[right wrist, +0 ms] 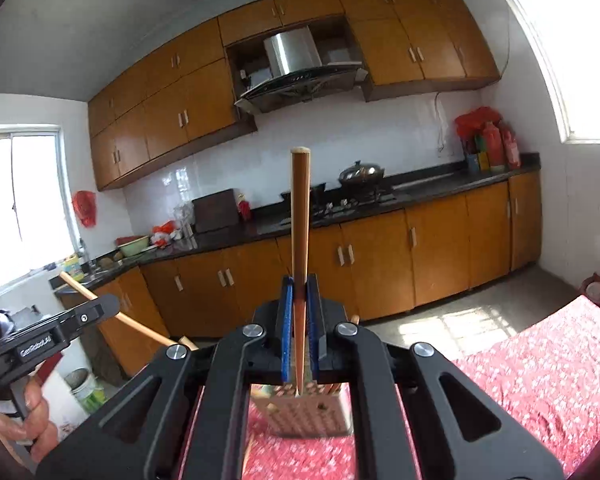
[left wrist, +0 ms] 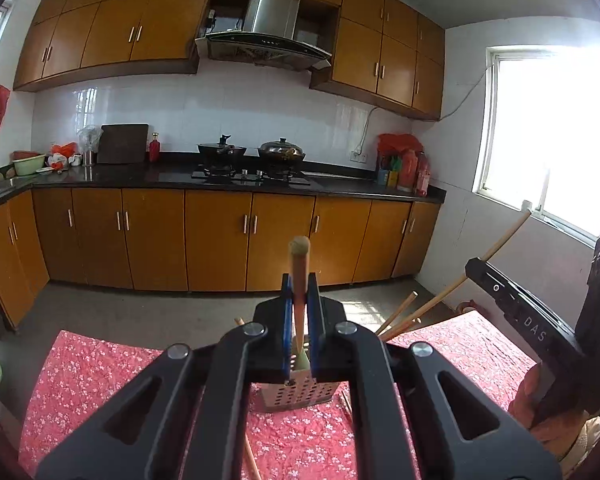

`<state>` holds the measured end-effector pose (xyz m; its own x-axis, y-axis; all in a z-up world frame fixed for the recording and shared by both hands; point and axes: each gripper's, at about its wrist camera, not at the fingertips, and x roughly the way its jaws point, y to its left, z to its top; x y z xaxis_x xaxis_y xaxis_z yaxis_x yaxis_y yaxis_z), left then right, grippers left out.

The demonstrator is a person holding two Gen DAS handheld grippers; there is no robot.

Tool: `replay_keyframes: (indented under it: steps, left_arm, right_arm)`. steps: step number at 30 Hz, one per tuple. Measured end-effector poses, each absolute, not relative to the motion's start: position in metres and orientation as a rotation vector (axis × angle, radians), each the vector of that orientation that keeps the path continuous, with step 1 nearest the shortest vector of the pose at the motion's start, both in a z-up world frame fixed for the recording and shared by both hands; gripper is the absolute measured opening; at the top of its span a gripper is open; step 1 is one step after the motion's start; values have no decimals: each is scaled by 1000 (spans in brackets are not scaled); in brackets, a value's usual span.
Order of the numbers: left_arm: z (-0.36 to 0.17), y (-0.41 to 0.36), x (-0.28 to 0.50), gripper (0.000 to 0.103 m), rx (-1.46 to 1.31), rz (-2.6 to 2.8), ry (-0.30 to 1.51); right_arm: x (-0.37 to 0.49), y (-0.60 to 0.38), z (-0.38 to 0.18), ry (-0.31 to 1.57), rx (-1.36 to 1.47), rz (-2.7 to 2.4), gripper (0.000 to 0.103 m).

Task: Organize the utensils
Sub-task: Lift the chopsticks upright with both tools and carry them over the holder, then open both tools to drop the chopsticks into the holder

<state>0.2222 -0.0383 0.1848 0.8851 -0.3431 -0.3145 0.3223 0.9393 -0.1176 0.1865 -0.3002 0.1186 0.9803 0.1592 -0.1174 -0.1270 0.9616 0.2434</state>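
Observation:
My left gripper point(left wrist: 299, 280) is shut on a wooden chopstick point(left wrist: 299, 276) that stands upright, its lower end inside the perforated metal utensil holder point(left wrist: 300, 394) on the red floral tablecloth point(left wrist: 100, 376). My right gripper point(right wrist: 299, 282) is shut on another wooden chopstick point(right wrist: 300, 220), also upright, its tip at the holder's point(right wrist: 308, 412) mouth. Several chopsticks point(left wrist: 404, 312) lean out of the holder to the right. The right gripper also shows in the left wrist view point(left wrist: 520, 304), the left gripper in the right wrist view point(right wrist: 60, 328).
Loose chopsticks point(left wrist: 252, 456) lie on the cloth in front of the holder. The red cloth point(right wrist: 540, 368) covers the table. Behind are wooden kitchen cabinets point(left wrist: 220, 240), a dark counter with stove and pots point(left wrist: 252, 152), and a bright window point(left wrist: 548, 136) at right.

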Motion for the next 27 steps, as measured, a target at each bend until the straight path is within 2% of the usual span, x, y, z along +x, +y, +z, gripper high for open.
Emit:
replay_keyframes:
  steps: [3, 9, 16, 17, 19, 20, 24, 27]
  left_arm:
    - [180, -49, 237, 8, -39, -330, 353]
    - [153, -60, 270, 8, -22, -306, 448]
    - [126, -59, 289, 8, -40, -300, 526]
    - [126, -58, 289, 10, -41, -297, 524]
    - [128, -59, 286, 14, -41, -289, 517]
    - [130, -58, 285, 17, -41, -284, 509]
    - [139, -51, 273, 24, -43, -253, 475]
    - [142, -38, 258, 29, -45, -228, 460]
  right_arm:
    - [208, -293, 113, 127, 212, 113, 7]
    - [245, -281, 80, 236, 199, 118, 7]
    - [249, -274, 65, 299, 163, 136, 9]
    - [249, -274, 66, 302, 166, 135, 10]
    - [246, -279, 68, 299, 180, 129, 25]
    - [245, -281, 69, 292, 186, 126, 28]
    - [233, -288, 80, 264, 192, 111, 30]
    - [216, -297, 88, 247, 191, 92, 38]
